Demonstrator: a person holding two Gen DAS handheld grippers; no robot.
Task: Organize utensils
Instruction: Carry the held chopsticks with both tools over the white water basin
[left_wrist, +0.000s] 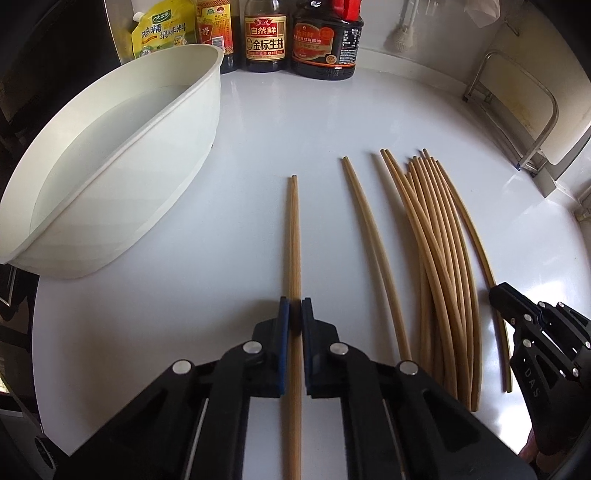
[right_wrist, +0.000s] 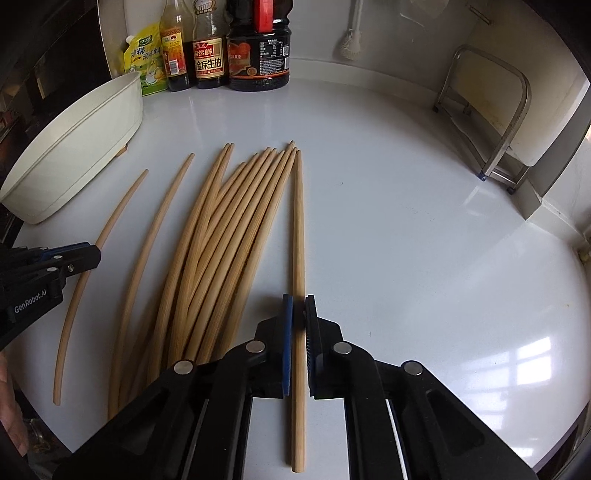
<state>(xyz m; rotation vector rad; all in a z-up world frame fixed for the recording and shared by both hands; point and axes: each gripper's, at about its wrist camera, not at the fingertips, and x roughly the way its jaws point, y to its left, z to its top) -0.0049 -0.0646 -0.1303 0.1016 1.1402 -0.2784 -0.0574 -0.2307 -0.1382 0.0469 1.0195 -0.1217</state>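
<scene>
The job is only just starting. The left gripper (left_wrist: 295, 314) is squeezing its jaws tight on one chopstick (left_wrist: 293, 236) that is lying apart from the others, nearer the white tub (left_wrist: 155, 147). The right gripper (right_wrist: 298, 314) is squeezing its jaws tight on another chopstick (right_wrist: 298, 229), the one at the right side of the pile (right_wrist: 221, 236). I cannot tell if either stick is off the worktop (right_wrist: 406, 221) yet. Most sticks are still lying loose in the pile in the middle of the worktop, and one more single stick (left_wrist: 373, 236) is lying between the pile and the left gripper. The tub is sitting at the left edge with no sticks in it, so nearly all the sorting is still waiting.

The worktop is white and shiny, and window light is glinting on it. Sauce bottles (left_wrist: 266, 33) are standing along the back edge. A metal rack (right_wrist: 491, 122) is standing in the back right corner by the wall.
</scene>
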